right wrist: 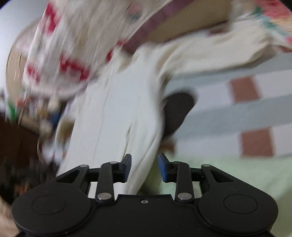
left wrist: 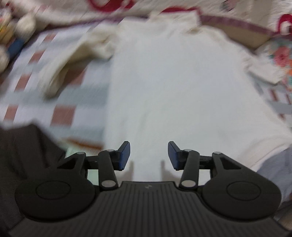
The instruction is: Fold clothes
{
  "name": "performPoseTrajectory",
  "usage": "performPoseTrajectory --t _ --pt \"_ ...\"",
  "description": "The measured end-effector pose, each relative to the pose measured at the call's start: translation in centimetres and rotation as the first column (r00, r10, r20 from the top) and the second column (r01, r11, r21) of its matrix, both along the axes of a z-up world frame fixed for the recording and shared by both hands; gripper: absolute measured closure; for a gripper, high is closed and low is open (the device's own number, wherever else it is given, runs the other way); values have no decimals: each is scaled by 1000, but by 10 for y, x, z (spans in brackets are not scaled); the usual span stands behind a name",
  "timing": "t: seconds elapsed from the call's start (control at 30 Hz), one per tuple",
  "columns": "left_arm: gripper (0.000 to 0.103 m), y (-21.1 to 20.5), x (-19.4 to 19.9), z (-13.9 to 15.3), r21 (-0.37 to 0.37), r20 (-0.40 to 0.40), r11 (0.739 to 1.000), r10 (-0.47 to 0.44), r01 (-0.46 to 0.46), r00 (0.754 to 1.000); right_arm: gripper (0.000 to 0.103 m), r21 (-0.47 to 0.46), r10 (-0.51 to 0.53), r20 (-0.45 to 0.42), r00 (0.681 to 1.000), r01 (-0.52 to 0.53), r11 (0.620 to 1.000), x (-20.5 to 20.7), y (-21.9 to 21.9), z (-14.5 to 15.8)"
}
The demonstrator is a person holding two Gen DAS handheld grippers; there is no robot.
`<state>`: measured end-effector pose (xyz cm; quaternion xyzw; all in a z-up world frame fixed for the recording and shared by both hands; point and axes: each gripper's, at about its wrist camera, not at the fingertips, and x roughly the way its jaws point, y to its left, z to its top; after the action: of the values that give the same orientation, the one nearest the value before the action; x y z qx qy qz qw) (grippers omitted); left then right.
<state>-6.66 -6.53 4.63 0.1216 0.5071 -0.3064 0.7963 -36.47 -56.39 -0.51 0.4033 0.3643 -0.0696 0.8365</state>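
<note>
A cream-white garment [left wrist: 173, 87] lies spread on a checked bedsheet [left wrist: 76, 98], its sleeve [left wrist: 73, 60] bunched at the left. My left gripper [left wrist: 148, 155] is open and empty, just above the garment's near hem. In the right wrist view the same garment [right wrist: 116, 113] hangs or lies in folds, and its edge runs between the jaws of my right gripper [right wrist: 144, 167]. Those jaws stand apart, not closed on the cloth. Both views are blurred by motion.
A red-and-white patterned cloth [left wrist: 127, 9] and a cardboard box [left wrist: 242, 34] lie beyond the garment. A floral cloth [left wrist: 281, 58] is at the right. A dark shape [right wrist: 177, 113] shows past the garment's edge. Dark fabric [left wrist: 21, 155] fills the left corner.
</note>
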Motion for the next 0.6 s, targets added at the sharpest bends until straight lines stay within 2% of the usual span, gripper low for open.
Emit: performPoseTrajectory --t 0.07,0.13,0.17,0.2,0.27,0.3,0.4,0.47,0.6 --pt "53 -34 2 10 -38 24 998 -50 50 998 53 -10 -104 16 994 104 995 -1 -35 -6" --pt "45 -81 0 15 -53 76 988 -141 145 987 45 -40 -191 6 982 191 981 2 -72 -15" --pt "36 -108 -4 16 -53 113 976 -204 211 972 45 -67 -241 -12 971 239 969 5 -93 -22" --pt "33 -137 -10 16 -45 160 956 -280 291 946 45 -101 -282 -30 959 277 955 9 -113 -29" --pt "33 -188 -19 10 -23 194 924 -371 382 908 45 -187 -321 -61 945 305 934 18 -142 -44" --pt "33 -216 -21 6 -23 187 914 -394 405 900 45 -230 -339 -74 938 314 921 22 -155 -51" --pt "33 -290 -16 -13 -77 151 901 -413 427 898 45 -276 -370 -58 927 342 899 29 -185 -72" --pt "33 -330 -10 -29 -99 150 900 -407 423 901 45 -212 -401 -9 916 390 896 28 -201 -86" --pt "34 -387 -2 -65 -73 198 907 -394 414 898 45 -144 -459 42 887 460 876 30 -219 -108"
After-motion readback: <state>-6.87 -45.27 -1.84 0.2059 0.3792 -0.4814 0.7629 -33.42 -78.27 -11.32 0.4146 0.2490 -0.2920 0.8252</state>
